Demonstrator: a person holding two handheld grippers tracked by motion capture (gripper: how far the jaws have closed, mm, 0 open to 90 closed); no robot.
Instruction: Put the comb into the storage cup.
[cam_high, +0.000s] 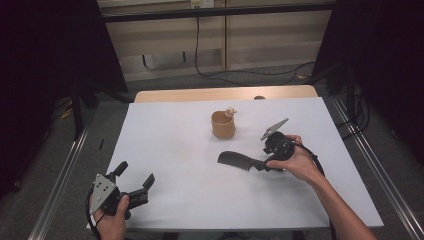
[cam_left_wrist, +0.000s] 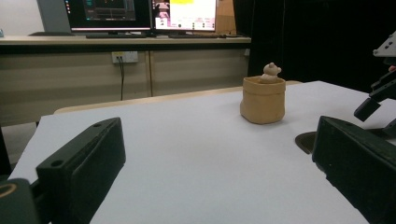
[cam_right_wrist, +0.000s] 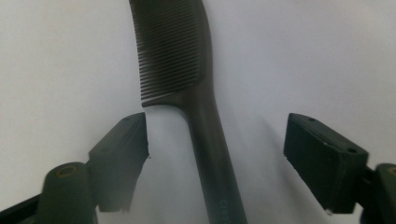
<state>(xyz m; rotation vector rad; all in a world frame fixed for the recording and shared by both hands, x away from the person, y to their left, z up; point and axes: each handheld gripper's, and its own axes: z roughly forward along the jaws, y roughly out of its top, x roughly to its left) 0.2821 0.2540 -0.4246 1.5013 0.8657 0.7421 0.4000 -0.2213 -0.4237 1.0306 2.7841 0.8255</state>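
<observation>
Right gripper view: comb handle between hand-held gripper's open jaws, untouched.

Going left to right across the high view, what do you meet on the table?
Left claw → tan cup with a small figure at its rim → dark comb → right claw.
</observation>
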